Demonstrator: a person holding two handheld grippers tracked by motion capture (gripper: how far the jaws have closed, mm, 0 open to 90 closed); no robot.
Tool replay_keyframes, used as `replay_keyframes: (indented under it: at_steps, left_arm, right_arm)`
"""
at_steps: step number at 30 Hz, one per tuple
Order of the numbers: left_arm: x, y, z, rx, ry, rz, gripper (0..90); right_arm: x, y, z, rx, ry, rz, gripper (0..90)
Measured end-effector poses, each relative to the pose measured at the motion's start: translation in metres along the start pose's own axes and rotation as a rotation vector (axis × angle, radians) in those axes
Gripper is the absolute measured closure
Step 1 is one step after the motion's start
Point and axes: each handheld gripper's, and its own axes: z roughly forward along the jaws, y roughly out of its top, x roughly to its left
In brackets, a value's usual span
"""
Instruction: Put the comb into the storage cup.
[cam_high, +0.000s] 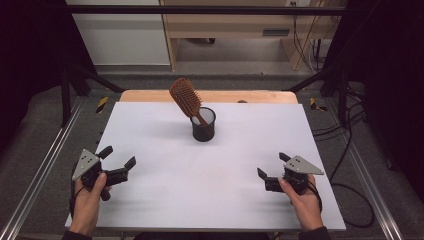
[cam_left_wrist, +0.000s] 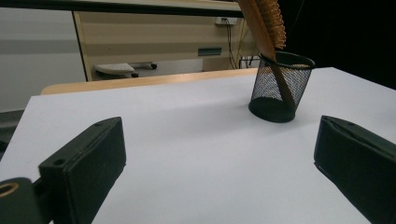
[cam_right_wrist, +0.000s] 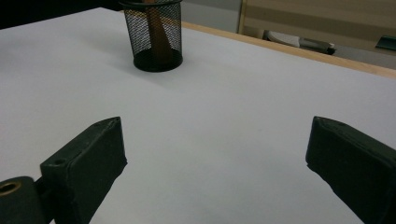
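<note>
Hairbrush (cam_high: 186, 96) stands handle-down in the black mesh cup (cam_high: 204, 125), its bristled head leaning up and to the left above the rim. The cup sits toward the far middle of the white table (cam_high: 165, 200), well apart from both of my tools. In the left gripper view the brush's wooden handle runs slantwise down through the mesh. My left gripper (cam_high: 118, 160) rests near the table's front left edge, its jaws spread wide with nothing between them but bare tabletop. My right gripper (cam_high: 272, 165) sits near the front right, jaws likewise wide apart and holding nothing. Each points roughly inward, toward the cup.
</note>
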Motion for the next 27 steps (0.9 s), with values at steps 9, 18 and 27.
replay_keyframes:
  at_steps: [9,18,27]
  left_arm:
    - [-0.008,-0.008,-0.018,-0.033,-0.017,0.039,2.9]
    - [-0.024,-0.014,-0.027,-0.053,-0.057,0.022,3.1]
    - [-0.014,-0.016,-0.031,-0.102,0.004,-0.045,3.2]
  right_arm:
    - [-0.004,-0.008,-0.009,-0.018,0.004,-0.013,5.7]
    - [-0.01,-0.017,-0.02,-0.089,0.022,0.017,4.1]
    - [-0.008,-0.018,-0.017,-0.101,0.039,0.009,3.1]
